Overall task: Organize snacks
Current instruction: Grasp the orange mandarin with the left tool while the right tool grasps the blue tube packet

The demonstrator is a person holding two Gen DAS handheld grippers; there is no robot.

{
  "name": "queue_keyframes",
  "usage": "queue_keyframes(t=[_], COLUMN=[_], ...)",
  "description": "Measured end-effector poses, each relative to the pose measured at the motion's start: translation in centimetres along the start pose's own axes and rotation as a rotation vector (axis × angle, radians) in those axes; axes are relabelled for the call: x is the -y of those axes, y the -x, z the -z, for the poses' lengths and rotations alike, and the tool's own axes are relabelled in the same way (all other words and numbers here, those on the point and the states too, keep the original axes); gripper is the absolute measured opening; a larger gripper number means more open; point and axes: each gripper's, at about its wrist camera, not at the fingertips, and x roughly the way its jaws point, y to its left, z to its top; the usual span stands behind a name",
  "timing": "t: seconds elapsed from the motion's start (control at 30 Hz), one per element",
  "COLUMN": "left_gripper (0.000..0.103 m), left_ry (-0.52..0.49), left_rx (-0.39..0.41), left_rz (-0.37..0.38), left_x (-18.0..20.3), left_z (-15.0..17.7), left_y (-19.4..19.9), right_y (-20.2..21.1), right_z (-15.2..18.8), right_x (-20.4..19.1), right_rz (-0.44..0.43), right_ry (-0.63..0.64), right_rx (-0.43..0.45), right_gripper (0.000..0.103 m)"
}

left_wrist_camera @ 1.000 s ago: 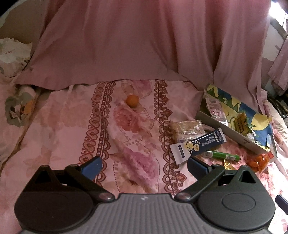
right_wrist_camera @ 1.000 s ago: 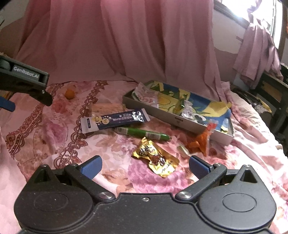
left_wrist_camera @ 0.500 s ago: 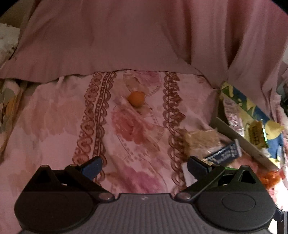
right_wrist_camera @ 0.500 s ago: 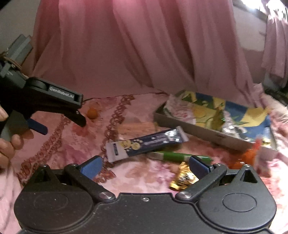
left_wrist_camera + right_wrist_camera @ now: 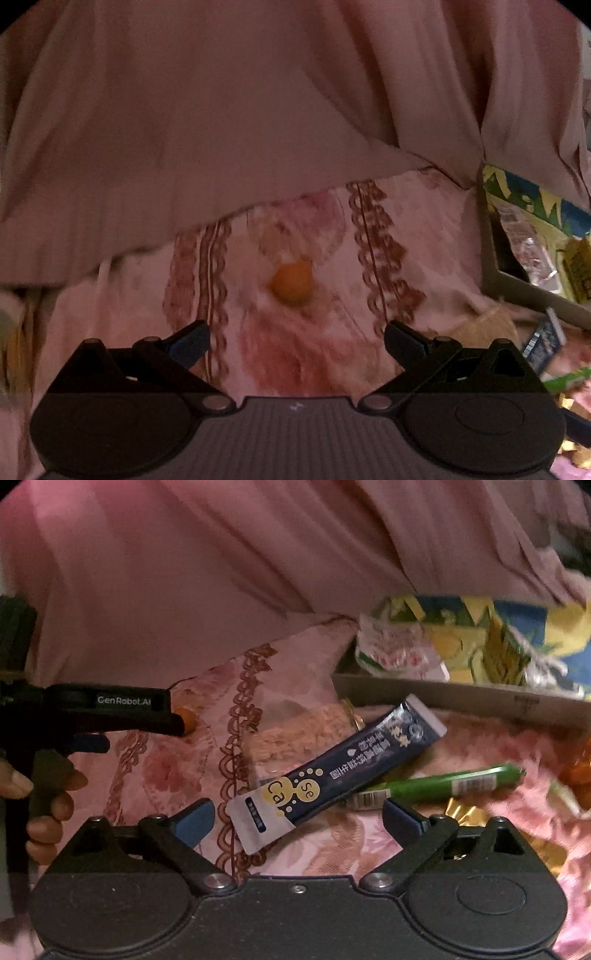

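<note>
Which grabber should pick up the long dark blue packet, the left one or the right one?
Probably the right gripper. Its jaws stand open with the dark blue packet lying just ahead, its near end between them. The left gripper is aimed at the small orange ball instead.

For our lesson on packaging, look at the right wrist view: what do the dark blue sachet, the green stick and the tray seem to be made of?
Dark blue sachet: probably laminated plastic film, glossy; it shows sheen, printed text and flat sealed ends.
Green stick: likely a thin plastic casing, smooth and shiny, with a printed label.
Tray: seemingly cardboard; its grey outer wall looks matt and stiff, the inside colour-printed.
</note>
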Motion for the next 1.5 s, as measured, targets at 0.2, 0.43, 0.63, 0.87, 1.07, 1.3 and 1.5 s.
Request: queue_keyframes(t=[0.2,0.43,0.63,0.87,1.07,1.3,1.5], left_gripper=[0.096,0.085,0.068,0.056,0.036,0.036,0.035], left_ry=[-0.007,0.104,0.040,0.044,0.015,-0.007,-0.076], left_rx=[0.030,0.046,0.026,0.029,0.039,0.032,0.001], left_rz=[-0.010,0.067,0.097,0.093,0.083,0.121,0.212], left_x=[-0.5,-2.1,-1.1,-1.1,-1.1,-0.7,0.7], left_z=[-0.7,-0.7,-0.5,-0.6,-0.6,-0.3,0.5], left_y=[-2.1,-3.6,-5.3,-6.6,-6.4,-5.8,-4.9], right_y=[-1.7,-3.6,-4.4,-5.2,-5.5,-5.1,-4.6], right_z=[-0.6,-1.1,-1.1,-1.1,-1.1,-1.0,-0.8], right_x=[0.6,0.8,1.1,1.7,1.8,1.7,1.6], right_rz=[-0.013,-0.034,-0.034,-0.045,-0.033,0.012,0.014], right_ry=[-0.163,-0.268,-0.280,-0.327,-0.372,-0.354,-0.344], right_rx=[-0.043,-0.062,-0.056,-0.055,-0.054,-0.047,-0.040], right_gripper=[0.092,0.081,0.074,0.074,0.070,0.054,0.048])
